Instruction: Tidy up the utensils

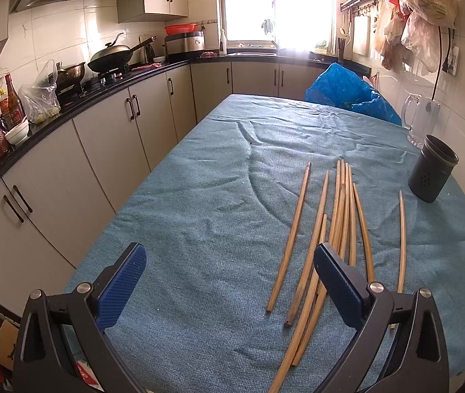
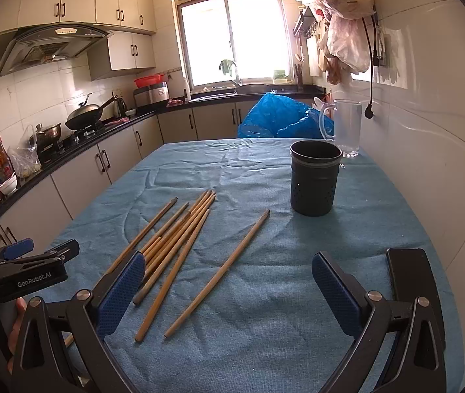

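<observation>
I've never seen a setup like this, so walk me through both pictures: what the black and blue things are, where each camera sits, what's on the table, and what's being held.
There is no robot here. A person holds a pair of tongs in each hand, each with a camera looking along its blue pads. One picture looks out from the left tongs, the other from the right tongs. Both stand open and hold nothing. On the blue tablecloth lie loose wooden chopsticks, a dark holder cup standing upright, and a clear glass mug behind it.

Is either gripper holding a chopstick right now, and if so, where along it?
No. The left gripper and right gripper are open and empty; the chopsticks lie on the cloth.
</observation>
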Motion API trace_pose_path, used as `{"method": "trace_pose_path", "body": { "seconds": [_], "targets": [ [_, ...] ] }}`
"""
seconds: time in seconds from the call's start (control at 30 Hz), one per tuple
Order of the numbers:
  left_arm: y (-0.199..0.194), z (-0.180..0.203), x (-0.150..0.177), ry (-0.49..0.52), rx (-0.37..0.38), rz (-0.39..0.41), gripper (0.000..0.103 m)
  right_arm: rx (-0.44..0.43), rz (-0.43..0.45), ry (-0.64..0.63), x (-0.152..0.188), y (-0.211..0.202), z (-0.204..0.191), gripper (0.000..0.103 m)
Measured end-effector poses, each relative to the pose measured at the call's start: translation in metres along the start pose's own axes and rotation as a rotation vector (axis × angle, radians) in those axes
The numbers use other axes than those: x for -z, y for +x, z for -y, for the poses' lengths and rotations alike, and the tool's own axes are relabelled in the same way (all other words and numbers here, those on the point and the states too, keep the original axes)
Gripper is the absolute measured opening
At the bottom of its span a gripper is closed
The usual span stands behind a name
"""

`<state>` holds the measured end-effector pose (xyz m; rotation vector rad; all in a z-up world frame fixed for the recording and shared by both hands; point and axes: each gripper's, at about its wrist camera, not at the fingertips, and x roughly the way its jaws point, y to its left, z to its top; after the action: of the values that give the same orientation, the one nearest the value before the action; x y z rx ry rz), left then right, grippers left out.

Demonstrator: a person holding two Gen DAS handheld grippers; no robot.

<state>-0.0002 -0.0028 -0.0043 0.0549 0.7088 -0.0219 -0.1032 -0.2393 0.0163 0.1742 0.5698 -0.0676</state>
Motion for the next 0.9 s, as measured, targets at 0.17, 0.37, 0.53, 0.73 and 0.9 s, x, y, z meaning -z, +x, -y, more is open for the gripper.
{"method": "trace_pose_path", "body": {
  "seconds": [0.17,0.37,0.53,0.73,0.9],
  "targets": [
    [0.000,0.000,0.002,0.005,-0.002,-0.001,0.102,-0.001,-0.004,0.005,0.002,0.001,0.000,0.103],
    [0.001,-0.001,0.002,0.023,-0.002,-0.010,0.102,-0.002,-0.014,0.020,0.001,0.003,0.003,0.103],
    [0.003,-0.019,-0.008,0.053,0.013,-0.005,0.102,-0.024,-0.041,0.058,-0.005,0.008,0.018,0.102],
    [0.022,-0.046,-0.023,0.003,0.171,-0.097,0.097,-0.075,-0.176,0.128,-0.020,0.037,0.046,0.081],
    [0.028,-0.025,-0.015,0.040,0.396,-0.186,0.045,-0.078,-0.258,0.223,-0.026,0.058,0.066,0.075]
  ]
}}
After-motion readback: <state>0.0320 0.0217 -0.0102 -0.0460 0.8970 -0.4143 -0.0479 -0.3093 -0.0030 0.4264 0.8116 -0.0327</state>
